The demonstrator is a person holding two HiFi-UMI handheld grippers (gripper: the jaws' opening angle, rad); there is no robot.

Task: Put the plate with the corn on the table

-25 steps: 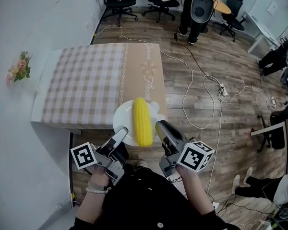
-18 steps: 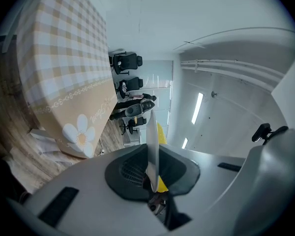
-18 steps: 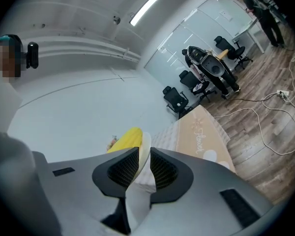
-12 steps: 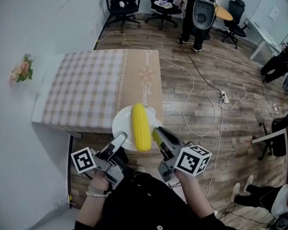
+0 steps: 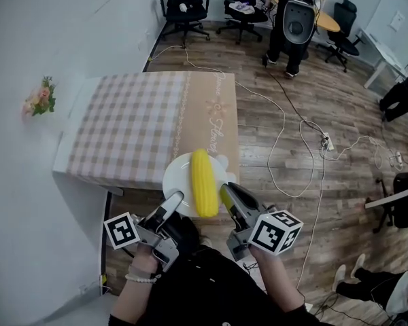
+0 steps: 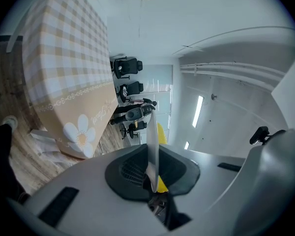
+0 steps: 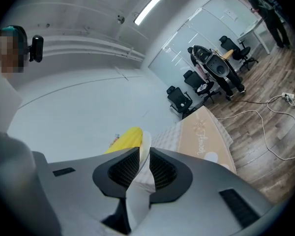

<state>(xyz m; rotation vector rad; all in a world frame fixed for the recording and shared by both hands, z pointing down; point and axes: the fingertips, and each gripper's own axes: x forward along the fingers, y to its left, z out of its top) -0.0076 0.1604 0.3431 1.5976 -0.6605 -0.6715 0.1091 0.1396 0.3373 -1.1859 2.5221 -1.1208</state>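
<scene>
A white plate (image 5: pixel 178 182) carries a yellow corn cob (image 5: pixel 204 182) and hangs in the air just over the near edge of the checked table (image 5: pixel 136 124). My left gripper (image 5: pixel 174 200) is shut on the plate's near-left rim, and my right gripper (image 5: pixel 225 192) is shut on its near-right rim. In the left gripper view the plate (image 6: pixel 153 151) stands edge-on between the jaws with the corn (image 6: pixel 161 134) behind it. In the right gripper view the plate's rim (image 7: pixel 142 168) is pinched between the pads and the corn (image 7: pixel 125 139) shows above.
The table stands against a white wall, with a small bunch of flowers (image 5: pixel 39 99) at its left. White cables (image 5: pixel 285 141) run over the wooden floor to the right. Office chairs (image 5: pixel 183 5) and a standing person (image 5: pixel 292 19) are at the back of the room.
The plate with the corn and both grippers have moved forward, nearer the table's near edge. Both grips are unchanged.
</scene>
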